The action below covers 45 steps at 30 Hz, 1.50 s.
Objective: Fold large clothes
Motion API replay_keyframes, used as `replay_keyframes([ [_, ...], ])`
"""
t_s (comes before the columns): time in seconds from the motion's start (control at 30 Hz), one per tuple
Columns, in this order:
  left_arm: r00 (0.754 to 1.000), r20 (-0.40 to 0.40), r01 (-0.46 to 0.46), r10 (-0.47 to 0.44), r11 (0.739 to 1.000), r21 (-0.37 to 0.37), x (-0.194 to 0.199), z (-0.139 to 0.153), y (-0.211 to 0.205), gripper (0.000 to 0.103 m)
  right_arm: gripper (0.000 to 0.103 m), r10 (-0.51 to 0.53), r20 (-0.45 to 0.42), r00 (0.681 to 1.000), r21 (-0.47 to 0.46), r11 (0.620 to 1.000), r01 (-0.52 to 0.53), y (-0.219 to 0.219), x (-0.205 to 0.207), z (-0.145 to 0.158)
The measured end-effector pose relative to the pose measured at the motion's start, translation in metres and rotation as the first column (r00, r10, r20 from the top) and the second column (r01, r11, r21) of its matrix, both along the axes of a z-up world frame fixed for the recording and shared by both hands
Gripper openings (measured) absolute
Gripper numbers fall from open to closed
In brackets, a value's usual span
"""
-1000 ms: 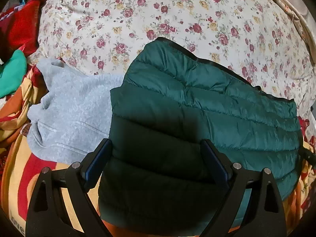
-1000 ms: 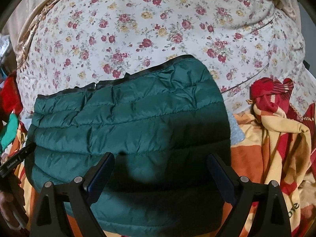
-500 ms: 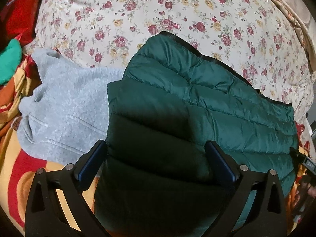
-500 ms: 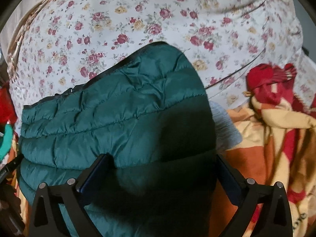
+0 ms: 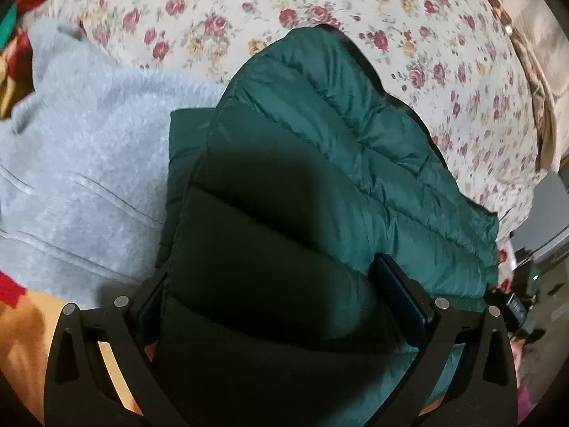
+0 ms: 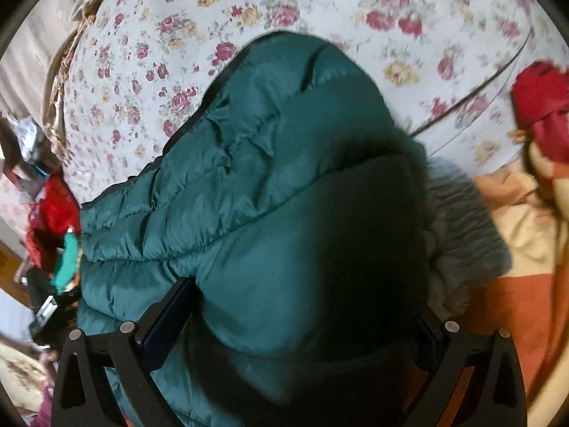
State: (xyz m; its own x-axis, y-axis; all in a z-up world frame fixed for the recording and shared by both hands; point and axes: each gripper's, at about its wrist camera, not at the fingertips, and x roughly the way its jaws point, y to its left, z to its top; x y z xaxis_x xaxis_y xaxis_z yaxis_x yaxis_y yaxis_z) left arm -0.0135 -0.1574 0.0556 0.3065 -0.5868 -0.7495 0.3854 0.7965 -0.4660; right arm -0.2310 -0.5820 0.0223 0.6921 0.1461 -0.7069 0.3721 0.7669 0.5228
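A dark green quilted puffer jacket [image 5: 338, 124] lies folded on the bed, its left side resting on a grey fleece sweater [image 5: 89, 160]. My left gripper [image 5: 270, 274] is down on the jacket's near left part. Its jaws stand wide and the padding bulges up between the fingers. In the right wrist view the same jacket [image 6: 266, 160] fills the middle. My right gripper [image 6: 302, 302] straddles the jacket's near right part, also wide open with fabric swelling between the fingers. The near ends of the jacket are in the grippers' shadow.
A rose-patterned bedspread [image 5: 355, 7] covers the bed beyond the jacket. An orange, red and cream blanket [image 6: 515, 302] lies at the near side, under the grey sweater [image 6: 458, 220]. A red cloth [image 6: 540, 106] is bunched at the right, and red and green clothes [image 6: 53, 213] at the left.
Both grippers have sunk toward the jacket and tipped further down, so it fills more of each view. Their jaws have spread slightly wider and the padding now bulges between the fingers.
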Motion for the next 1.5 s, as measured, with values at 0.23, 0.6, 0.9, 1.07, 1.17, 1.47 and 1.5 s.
replay_keyframes([
  [0.23, 1.000, 0.005, -0.016, 0.016, 1.000, 0.025, 0.000, -0.005, -0.010, 0.103, 0.103, 0.034, -0.017, 0.999, 0.033, 0.999, -0.033, -0.002, 0.017, -0.004],
  [0.6, 0.988, 0.133, 0.071, -0.082, 0.994, 0.083, -0.039, 0.031, -0.014, 0.043, 0.049, 0.014, 0.101, 0.995, 0.062, 0.998, -0.020, 0.025, -0.015, 0.029],
  [0.9, 0.970, 0.134, 0.196, -0.201, 0.979, 0.046, -0.088, 0.085, 0.023, 0.025, 0.041, 0.099, 0.146, 0.984, 0.082, 0.990, -0.112, 0.071, -0.057, 0.084],
  [1.07, 0.965, 0.060, 0.254, -0.254, 0.967, 0.020, -0.125, 0.100, 0.060, 0.025, 0.040, 0.127, 0.179, 0.976, 0.184, 0.970, -0.160, 0.094, -0.109, 0.096],
  [1.17, 0.960, 0.040, 0.275, -0.276, 0.961, 0.029, -0.145, 0.102, 0.078, 0.025, 0.040, 0.136, 0.159, 0.978, 0.236, 0.957, -0.171, 0.103, -0.136, 0.088],
  [1.47, 0.981, 0.128, 0.114, -0.144, 0.970, 0.215, -0.150, 0.048, 0.070, 0.091, 0.084, -0.074, -0.136, 0.988, 0.169, 0.981, 0.096, 0.085, -0.132, 0.011],
  [1.5, 0.983, 0.123, 0.106, -0.135, 0.970, 0.218, -0.150, 0.048, 0.070, 0.092, 0.084, -0.079, -0.141, 0.987, 0.134, 0.986, 0.098, 0.088, -0.132, 0.016],
])
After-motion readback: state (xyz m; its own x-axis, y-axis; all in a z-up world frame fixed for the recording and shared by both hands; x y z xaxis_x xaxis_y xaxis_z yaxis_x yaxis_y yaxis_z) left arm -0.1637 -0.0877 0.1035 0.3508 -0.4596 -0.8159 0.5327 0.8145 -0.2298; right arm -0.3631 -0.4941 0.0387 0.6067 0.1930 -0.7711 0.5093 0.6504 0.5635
